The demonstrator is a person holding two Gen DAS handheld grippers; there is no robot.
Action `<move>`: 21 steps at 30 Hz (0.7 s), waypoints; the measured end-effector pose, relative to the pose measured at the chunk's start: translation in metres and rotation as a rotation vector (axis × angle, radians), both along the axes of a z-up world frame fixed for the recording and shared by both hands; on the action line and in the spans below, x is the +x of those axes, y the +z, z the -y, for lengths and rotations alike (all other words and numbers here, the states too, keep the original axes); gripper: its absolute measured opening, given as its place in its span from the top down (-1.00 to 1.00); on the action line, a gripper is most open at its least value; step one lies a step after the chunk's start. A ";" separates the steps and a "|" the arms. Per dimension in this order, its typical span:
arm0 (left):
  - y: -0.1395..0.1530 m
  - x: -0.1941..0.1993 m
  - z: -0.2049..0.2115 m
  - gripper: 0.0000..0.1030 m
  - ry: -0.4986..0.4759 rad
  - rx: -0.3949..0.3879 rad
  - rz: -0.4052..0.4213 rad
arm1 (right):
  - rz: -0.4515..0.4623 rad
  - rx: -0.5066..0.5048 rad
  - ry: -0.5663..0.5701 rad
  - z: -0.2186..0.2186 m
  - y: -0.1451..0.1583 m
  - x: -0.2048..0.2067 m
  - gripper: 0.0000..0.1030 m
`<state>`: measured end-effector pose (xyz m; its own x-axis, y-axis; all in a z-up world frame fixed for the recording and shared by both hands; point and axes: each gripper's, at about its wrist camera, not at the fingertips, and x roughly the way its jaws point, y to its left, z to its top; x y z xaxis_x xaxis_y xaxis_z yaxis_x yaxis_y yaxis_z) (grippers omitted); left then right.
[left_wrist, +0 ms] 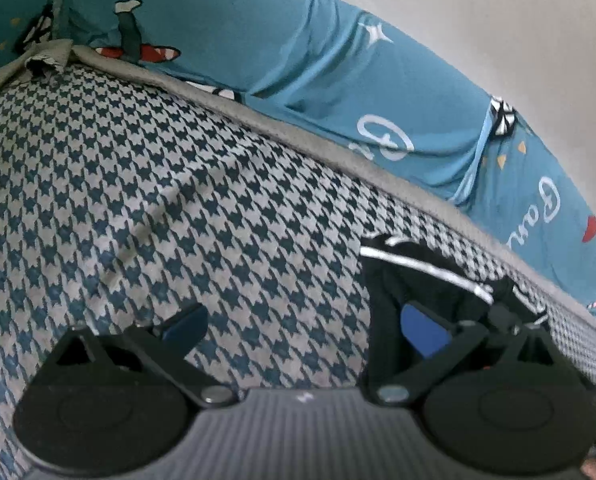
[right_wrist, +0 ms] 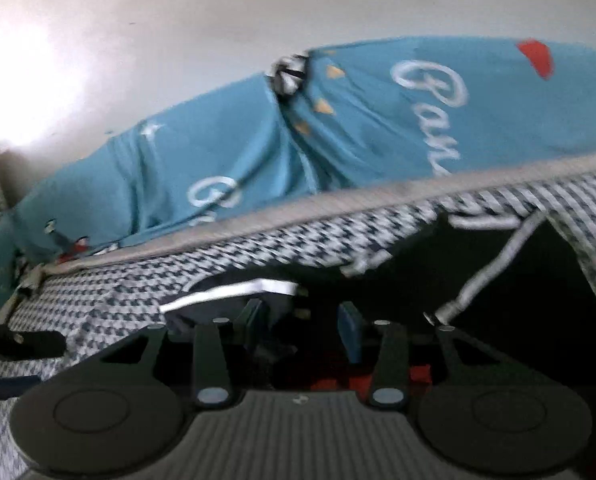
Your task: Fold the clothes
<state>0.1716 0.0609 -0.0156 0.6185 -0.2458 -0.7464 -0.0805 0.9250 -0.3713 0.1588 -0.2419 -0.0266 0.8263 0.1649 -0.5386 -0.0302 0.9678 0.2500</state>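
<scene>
Houndstooth fabric (left_wrist: 145,184) fills most of your left wrist view, a blue-and-white check cloth with a grey trimmed edge running from the upper left down to the right edge of the frame. Above that edge lies a teal sheet (left_wrist: 298,56) printed with white script and small cartoon figures, and a pale wall (left_wrist: 478,20) takes the upper right. Your left gripper (left_wrist: 304,326) stands wide open over the check cloth, nothing pinched between its blue pads. Its right pad sits against a black garment (left_wrist: 426,280) with white piping, which lies in the lower right of that frame, on the check cloth near the grey edge.

In your right wrist view, which is blurred, the same black garment (right_wrist: 498,264) spreads across the lower centre and right, a white drawstring (right_wrist: 486,268) trailing down across it. Your right gripper (right_wrist: 304,332) is partly open, pads set apart with dark cloth lying between and beneath them; you cannot tell from this frame whether either pad presses on it. The teal sheet (right_wrist: 358,128) and the wall (right_wrist: 217,20) fill the top
</scene>
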 end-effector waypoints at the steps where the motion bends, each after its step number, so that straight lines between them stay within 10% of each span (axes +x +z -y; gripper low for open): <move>1: -0.002 -0.001 0.001 -1.00 -0.006 0.005 -0.005 | 0.012 -0.014 0.026 -0.002 0.001 0.004 0.21; 21: -0.019 0.001 -0.001 -1.00 -0.010 0.079 -0.081 | 0.075 -0.196 0.363 -0.085 -0.012 0.041 0.21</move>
